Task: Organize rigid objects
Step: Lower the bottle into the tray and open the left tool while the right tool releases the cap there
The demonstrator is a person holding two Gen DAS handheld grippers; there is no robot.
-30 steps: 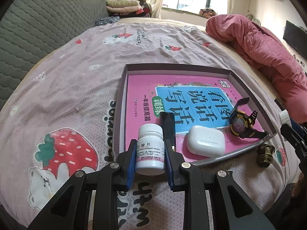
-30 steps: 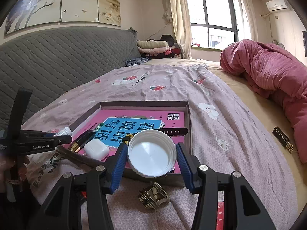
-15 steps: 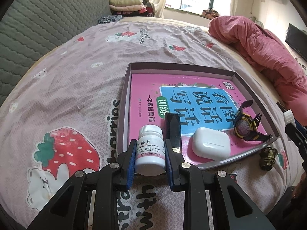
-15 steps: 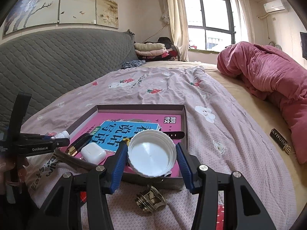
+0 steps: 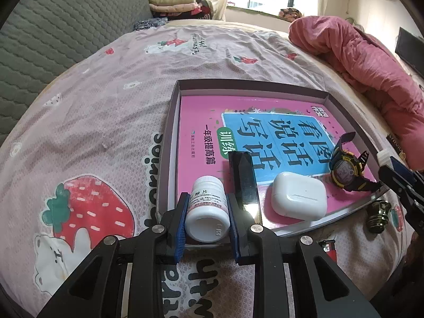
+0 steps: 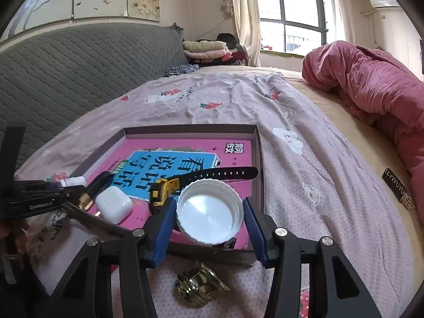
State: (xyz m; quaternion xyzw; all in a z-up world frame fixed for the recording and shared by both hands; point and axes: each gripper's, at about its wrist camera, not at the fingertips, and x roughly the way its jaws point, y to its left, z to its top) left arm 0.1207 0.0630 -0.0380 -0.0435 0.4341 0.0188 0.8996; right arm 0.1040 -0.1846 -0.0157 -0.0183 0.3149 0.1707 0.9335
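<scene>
I had my left tool [image 5: 207, 221] pinched on the white pill bottle [image 5: 207, 208], its base toward the camera and its capped end pointing down into the near left corner of the shallow tray [image 5: 169, 143], and my right tool [image 6: 209, 221] pinched on the wide white lid [image 6: 209, 213], hollow side facing me, over the near right part of the same tray. To do this step well, I judged I should lower each piece until it rested on the pink book [image 5: 265, 122] lining the tray before letting go, since the bed [image 5: 106, 92] under it was soft and a drop could tip the tray or send the bottle rolling. The bottle needed the gap left of the black pen-like piece [image 5: 243, 180], clear of the white earbud case [image 5: 299, 198]; the lid needed to come down beside the yellow-and-black watch [image 6: 169, 185], not on its strap. The bottle looked smooth, hard plastic with a printed label; the lid was ribbed round its rim and looked light. A brass fitting [image 6: 198, 286] lay on the bedspread just outside the tray, not yet put away.
</scene>
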